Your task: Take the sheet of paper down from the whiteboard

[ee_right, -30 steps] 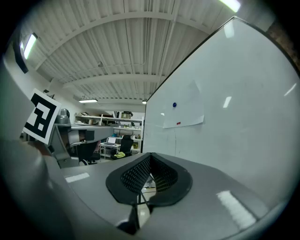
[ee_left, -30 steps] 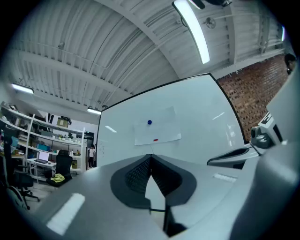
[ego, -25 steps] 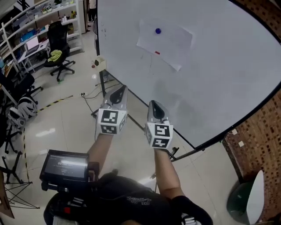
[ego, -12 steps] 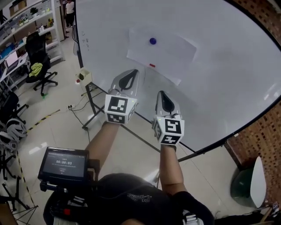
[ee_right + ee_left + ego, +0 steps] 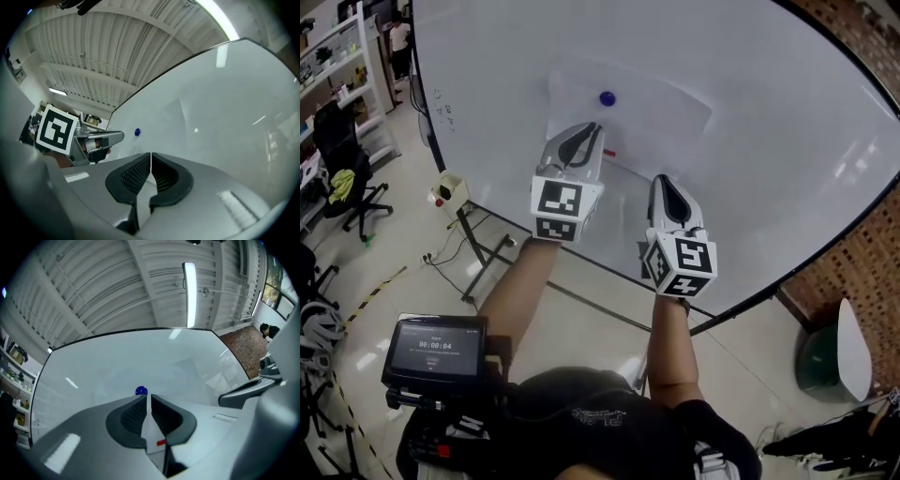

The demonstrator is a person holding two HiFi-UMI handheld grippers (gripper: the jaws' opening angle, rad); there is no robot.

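Observation:
A white sheet of paper hangs on the big whiteboard, pinned near its top by a round blue magnet and lower down by a small red magnet. My left gripper is raised in front of the sheet's lower left part, shut and empty; in the left gripper view its tips sit just under the blue magnet. My right gripper is below the sheet, its jaws just starting to open from a thin slit, with nothing between them.
A small screen rides at the person's chest. The whiteboard's stand carries a little box. An office chair and shelves are at the left; a brick wall and a green bin at the right.
Both grippers have risen and moved toward the whiteboard; the left now overlaps the sheet's lower edge. The head view has swung so the board sits more centred.

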